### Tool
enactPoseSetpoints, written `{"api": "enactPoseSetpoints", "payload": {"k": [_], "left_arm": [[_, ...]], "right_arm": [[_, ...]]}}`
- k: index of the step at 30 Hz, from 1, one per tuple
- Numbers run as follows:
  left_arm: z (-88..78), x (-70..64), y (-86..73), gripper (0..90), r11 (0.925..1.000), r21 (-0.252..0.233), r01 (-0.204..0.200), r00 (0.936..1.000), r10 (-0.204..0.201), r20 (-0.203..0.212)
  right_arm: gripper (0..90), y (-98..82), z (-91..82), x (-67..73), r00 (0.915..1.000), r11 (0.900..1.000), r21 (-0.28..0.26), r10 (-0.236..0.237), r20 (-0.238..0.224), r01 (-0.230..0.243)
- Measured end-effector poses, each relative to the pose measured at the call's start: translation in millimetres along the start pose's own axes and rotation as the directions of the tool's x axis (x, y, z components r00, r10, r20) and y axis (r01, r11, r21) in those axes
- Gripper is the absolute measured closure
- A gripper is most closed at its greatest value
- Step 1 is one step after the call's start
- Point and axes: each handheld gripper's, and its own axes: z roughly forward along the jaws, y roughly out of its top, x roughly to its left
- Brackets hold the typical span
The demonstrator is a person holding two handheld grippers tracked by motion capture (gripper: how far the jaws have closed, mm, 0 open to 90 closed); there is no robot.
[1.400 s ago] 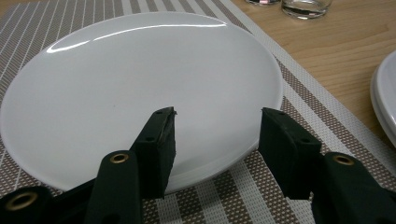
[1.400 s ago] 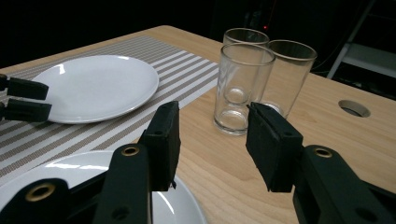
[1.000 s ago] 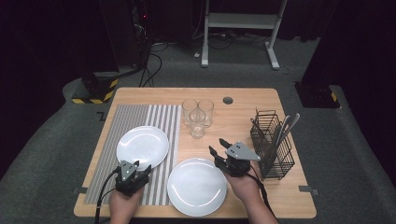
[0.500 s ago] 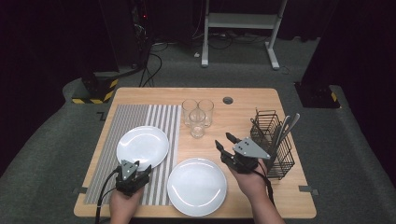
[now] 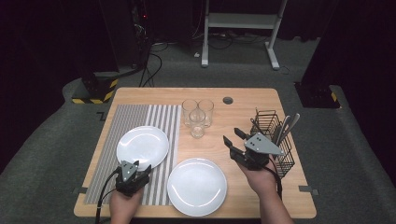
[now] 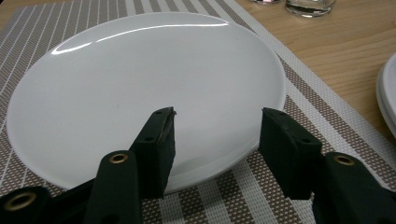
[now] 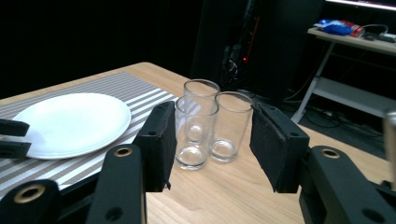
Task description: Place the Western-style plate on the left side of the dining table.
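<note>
My left gripper (image 5: 141, 169) rests at the front left of the table, open, its jaws hovering over the near rim of a small white plate (image 5: 142, 147) on the striped placemat (image 5: 126, 121). In the left gripper view the gripper (image 6: 217, 116) has nothing between its pads, and the plate (image 6: 140, 70) lies just beyond them. My right gripper (image 5: 236, 138) hangs open above the wood, right of a larger white plate (image 5: 197, 185). In the right gripper view the gripper (image 7: 212, 112) frames three clear glasses (image 7: 196, 135) farther off and holds nothing.
A black wire basket (image 5: 275, 144) with cutlery (image 5: 286, 125) stands just right of the right hand. The three glasses (image 5: 198, 117) cluster at the table's middle back, near a cable hole (image 5: 228, 100). Dark floor and a white table frame lie beyond.
The right gripper has risen and drifted right, away from the front plate and nearer the wire basket. The left gripper has stayed put at the small plate's rim.
</note>
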Motion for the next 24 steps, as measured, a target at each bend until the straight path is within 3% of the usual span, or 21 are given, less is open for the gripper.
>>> {"api": "enactPoseSetpoints", "payload": {"k": [11,24], "left_arm": [[0.9,1.3,0.6,45.5,0.9998,0.015,0.011,0.9999,-0.011,0.002],[1.4,1.2,0.6,45.2,0.9997,0.017,0.016,0.9999,-0.016,0.003]], "right_arm": [[50.2,6.5,-11.3,-10.4,0.9988,1.0,-0.021,0.011,0.047,-0.01],[50.3,8.3,-9.3,-20.3,0.9965,1.0,-0.022,0.006,0.084,-0.004]]}}
